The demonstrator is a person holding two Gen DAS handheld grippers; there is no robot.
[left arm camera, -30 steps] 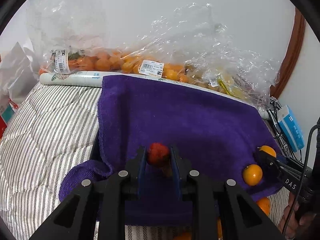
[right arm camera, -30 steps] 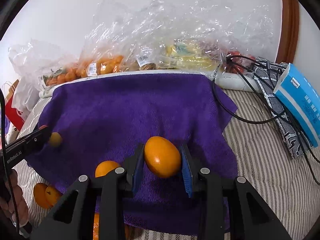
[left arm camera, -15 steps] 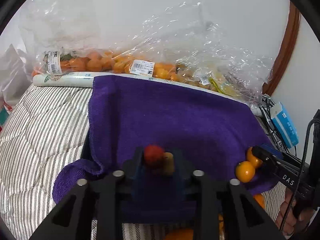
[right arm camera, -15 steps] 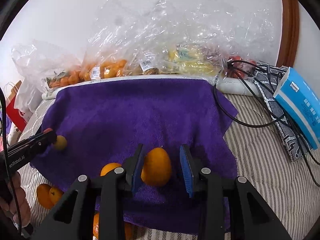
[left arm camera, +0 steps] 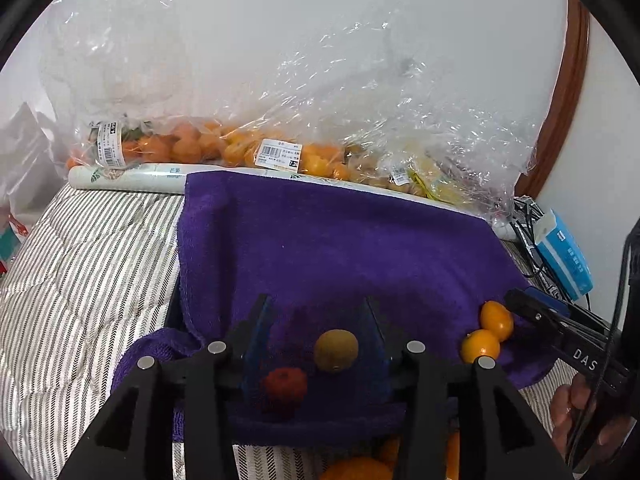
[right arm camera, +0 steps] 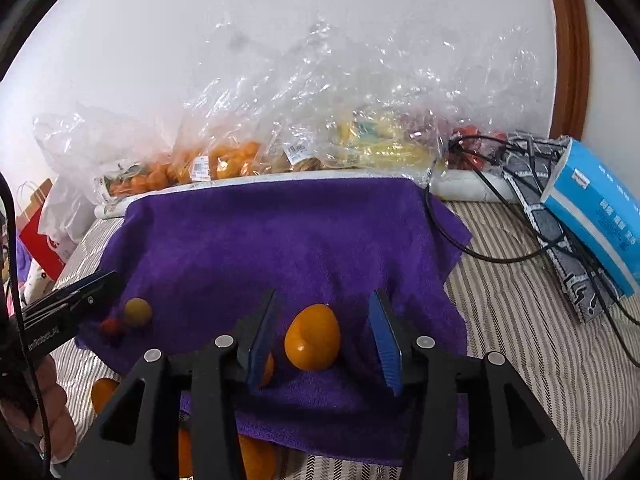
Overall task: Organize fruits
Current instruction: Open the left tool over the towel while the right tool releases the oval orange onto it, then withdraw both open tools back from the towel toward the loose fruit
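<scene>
A purple towel (left arm camera: 340,248) covers the striped bed. My left gripper (left arm camera: 316,312) is open; a small red fruit (left arm camera: 285,385) and a brownish-green fruit (left arm camera: 335,350) lie on the towel between its fingers. My right gripper (right arm camera: 324,304) is open around an orange fruit (right arm camera: 312,337) that rests on the towel (right arm camera: 280,240). A second orange (right arm camera: 267,368) lies by its left finger. In the left wrist view two oranges (left arm camera: 480,346) lie at the towel's right edge next to the right gripper's finger (left arm camera: 536,308). The red and brownish-green fruits also show in the right wrist view (right arm camera: 136,312).
Clear plastic bags of oranges (left arm camera: 192,148) and other fruit (right arm camera: 376,148) line the wall behind the towel. A blue box (right arm camera: 600,208), black cables (right arm camera: 480,248) and a grey patterned cloth lie on the right. More oranges (right arm camera: 102,392) lie on the bed below the towel's front edge.
Both grippers have opened. The left let go of the red fruit, which now lies on the towel beside the brownish-green one. The right released the orange onto the towel.
</scene>
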